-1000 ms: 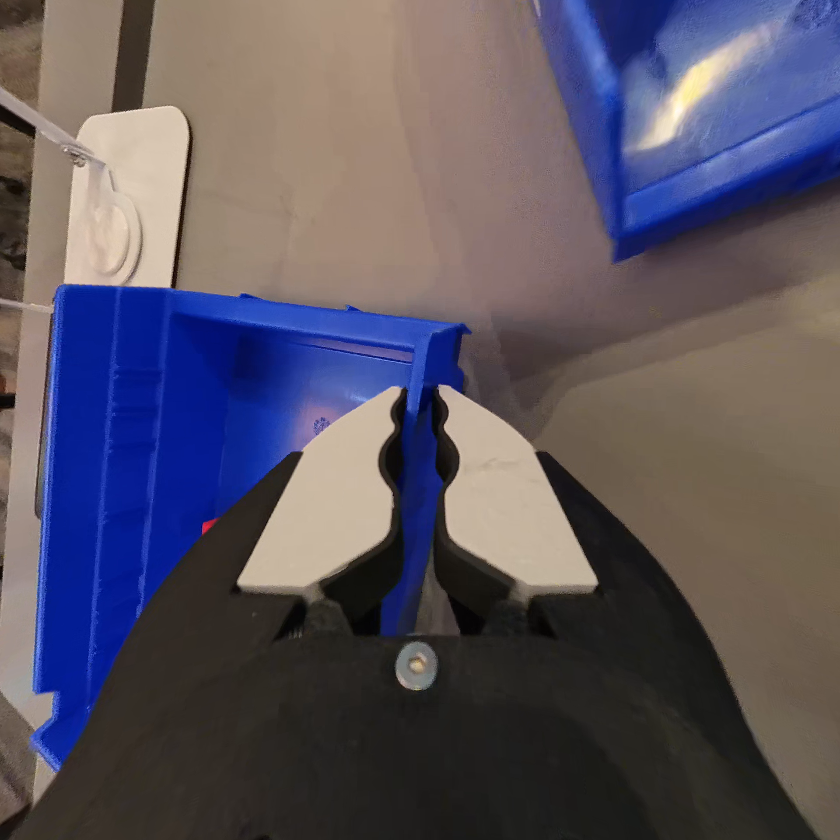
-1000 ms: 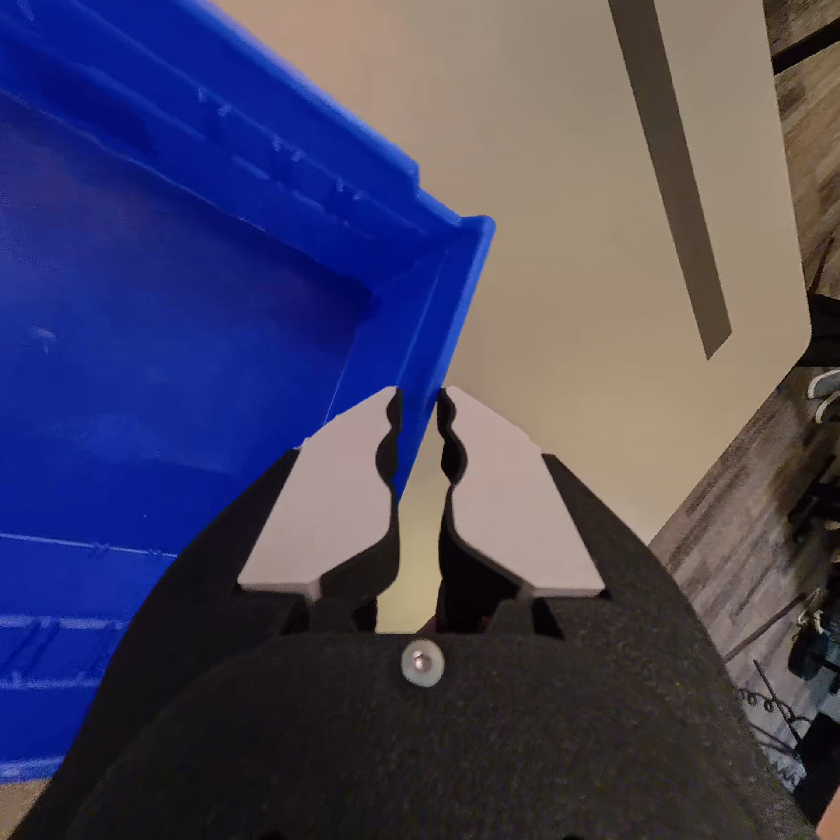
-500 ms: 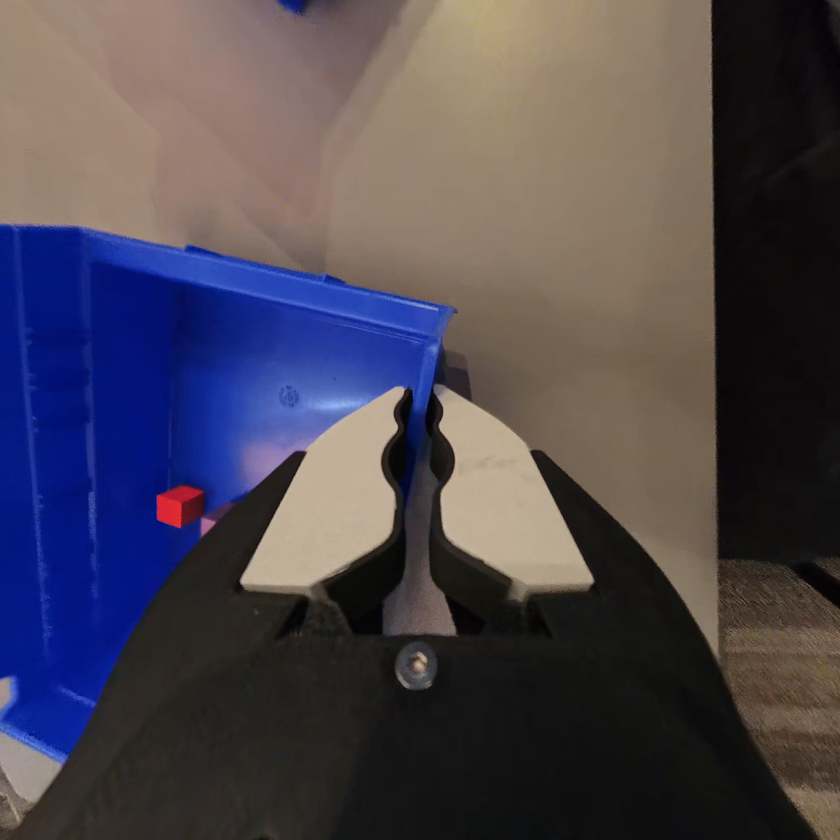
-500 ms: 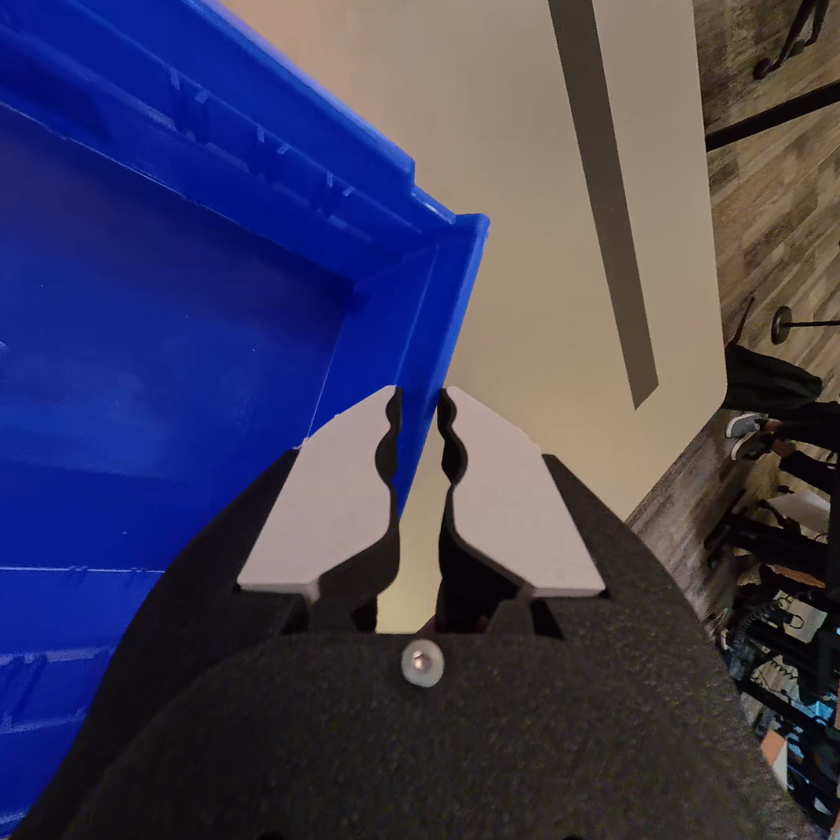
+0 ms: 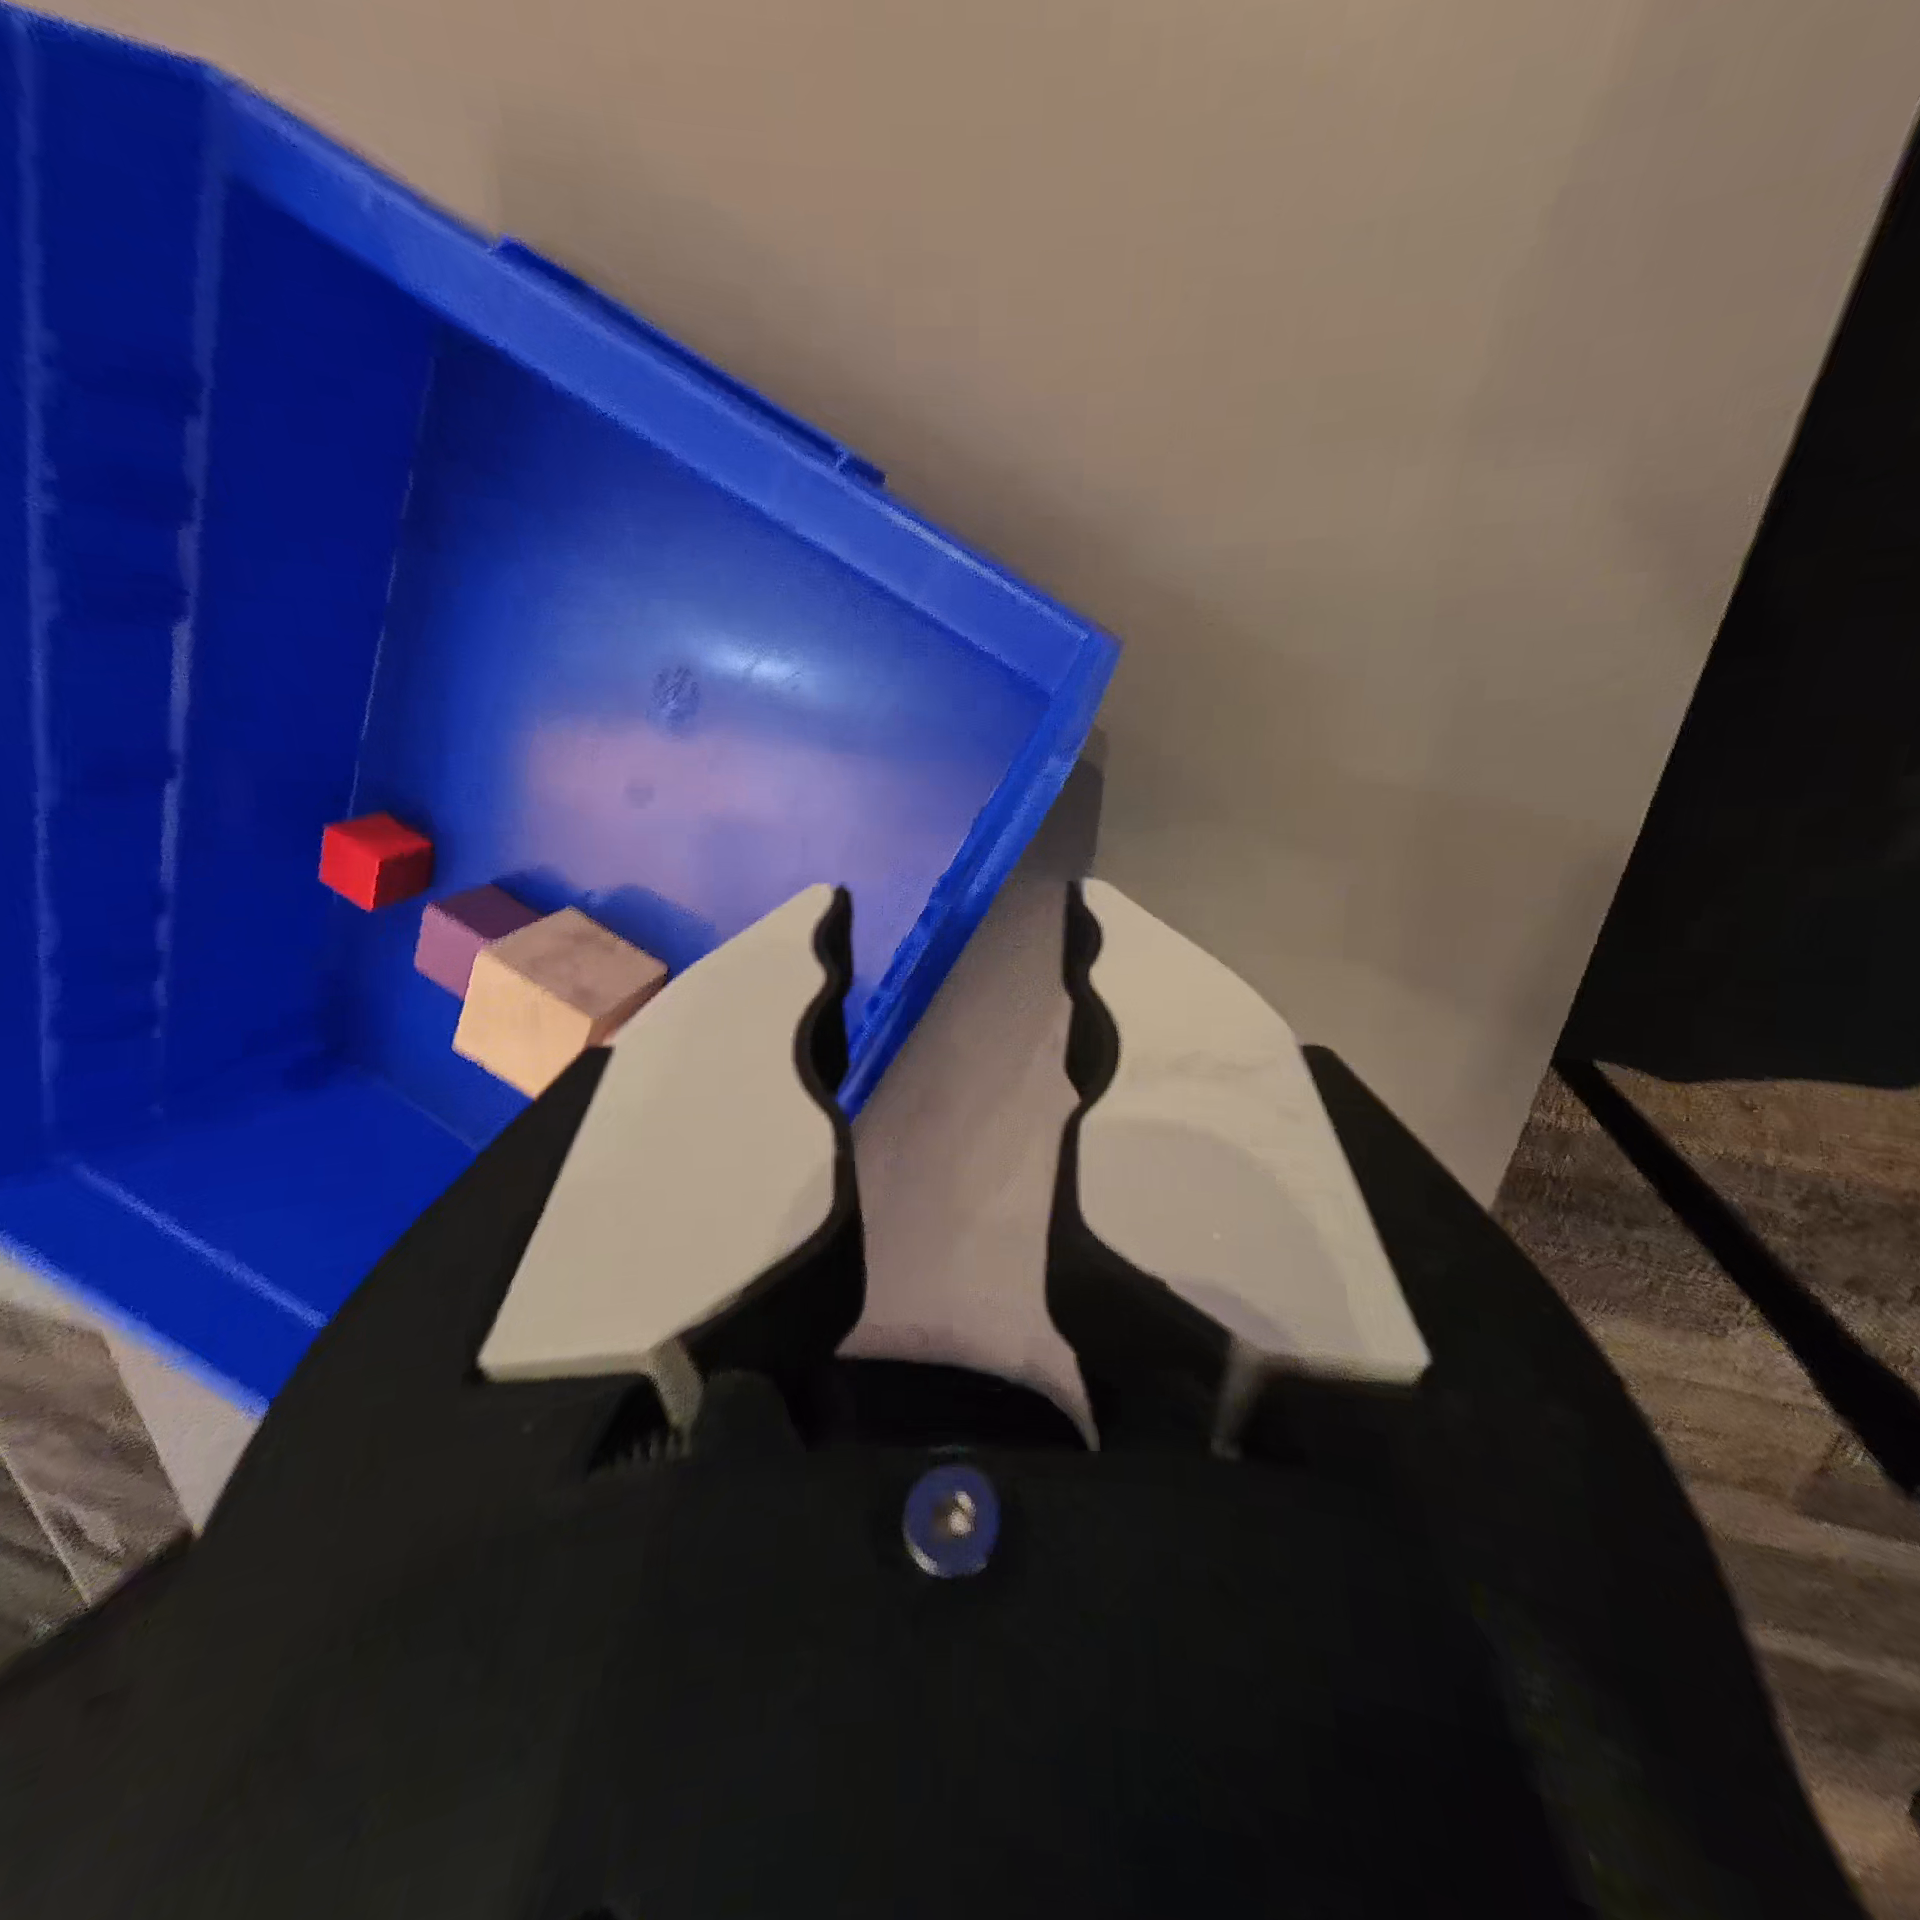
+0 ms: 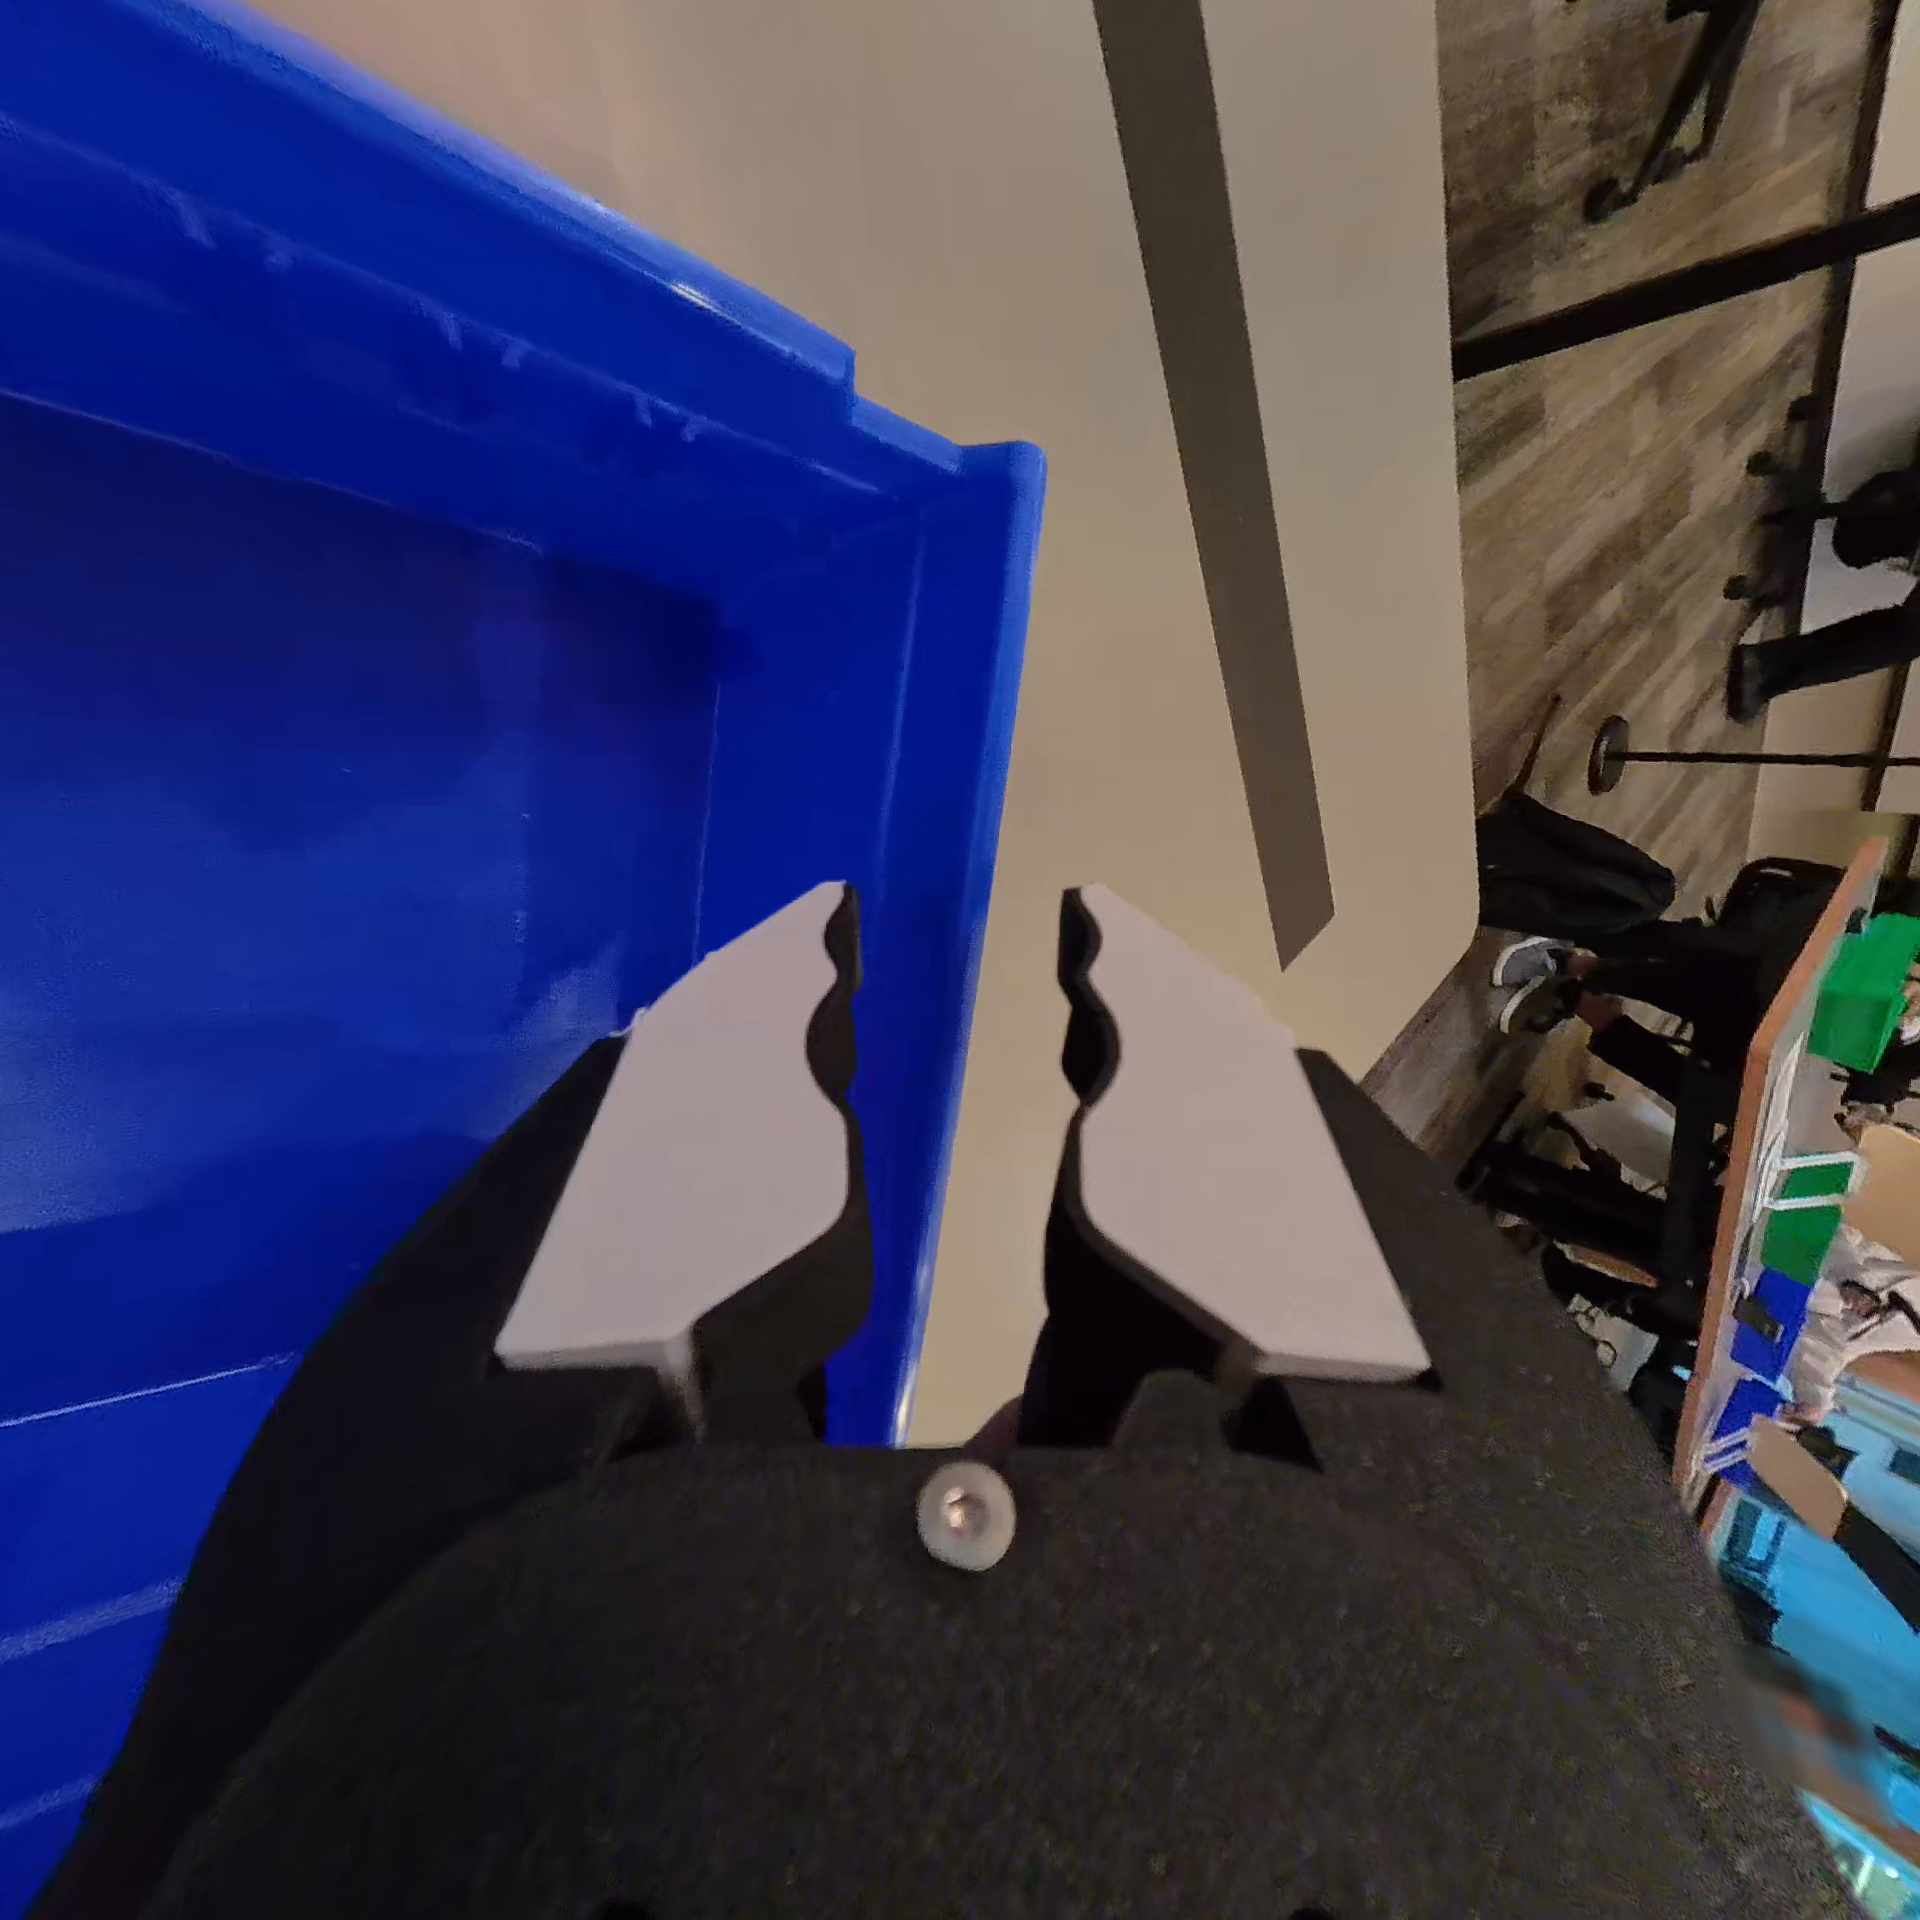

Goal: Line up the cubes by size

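Left view first: the left gripper (image 5: 951, 914) fills the bottom of the frame with its jaws spread apart, the right wall of a blue bin (image 5: 727, 582) passing between them, no pad pressing on it. Just up and left of the fingertips, inside the bin, sit the cubes: a tan cube (image 5: 551, 997) nearest, a purple cube (image 5: 468, 930) touching it behind, then a small red cube (image 5: 374, 857) slightly apart (all near the bin's left wall). Right view: the right gripper (image 6: 956, 914) is spread too, straddling the corner wall of another blue bin (image 6: 416, 727), with the beige table (image 6: 1091, 520) beyond
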A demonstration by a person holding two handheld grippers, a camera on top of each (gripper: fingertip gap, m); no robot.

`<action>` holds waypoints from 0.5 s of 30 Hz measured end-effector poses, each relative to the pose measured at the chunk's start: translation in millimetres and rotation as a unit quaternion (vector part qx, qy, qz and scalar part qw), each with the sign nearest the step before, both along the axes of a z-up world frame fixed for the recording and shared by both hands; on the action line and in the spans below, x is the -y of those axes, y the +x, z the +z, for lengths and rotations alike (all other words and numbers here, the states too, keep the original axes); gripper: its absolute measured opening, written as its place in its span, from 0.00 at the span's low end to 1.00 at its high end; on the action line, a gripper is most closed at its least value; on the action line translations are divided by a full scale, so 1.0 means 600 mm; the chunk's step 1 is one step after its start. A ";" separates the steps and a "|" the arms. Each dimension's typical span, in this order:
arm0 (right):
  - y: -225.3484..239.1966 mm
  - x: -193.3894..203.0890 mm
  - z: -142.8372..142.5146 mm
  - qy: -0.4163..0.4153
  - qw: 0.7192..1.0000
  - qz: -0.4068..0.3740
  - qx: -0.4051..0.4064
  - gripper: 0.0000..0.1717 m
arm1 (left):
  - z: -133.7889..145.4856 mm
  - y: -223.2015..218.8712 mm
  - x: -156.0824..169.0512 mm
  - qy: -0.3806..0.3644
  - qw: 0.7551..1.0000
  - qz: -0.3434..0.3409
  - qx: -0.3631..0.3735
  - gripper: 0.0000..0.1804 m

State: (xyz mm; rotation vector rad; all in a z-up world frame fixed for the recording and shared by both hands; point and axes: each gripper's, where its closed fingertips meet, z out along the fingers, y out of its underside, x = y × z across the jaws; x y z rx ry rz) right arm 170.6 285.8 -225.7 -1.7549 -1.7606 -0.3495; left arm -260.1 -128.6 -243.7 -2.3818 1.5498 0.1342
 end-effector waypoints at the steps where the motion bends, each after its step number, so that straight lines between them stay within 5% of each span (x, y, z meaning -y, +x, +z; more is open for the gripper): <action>1: 0.001 0.009 0.007 0.003 1.000 -0.003 -0.007 0.22 | 0.011 -0.002 -0.001 0.010 1.000 0.015 0.001 0.24; 8: -0.039 0.216 0.037 -0.100 0.990 0.066 -0.081 0.24 | 0.088 0.072 -0.055 0.076 0.984 0.144 0.074 0.25; 10: -0.062 0.282 0.034 -0.128 0.983 0.094 -0.094 0.24 | 0.080 0.117 -0.079 0.055 0.978 0.168 0.111 0.25; 15: -0.097 0.392 -0.014 -0.185 0.972 0.129 -0.065 0.27 | 0.009 0.138 -0.142 0.014 0.981 0.192 0.040 0.31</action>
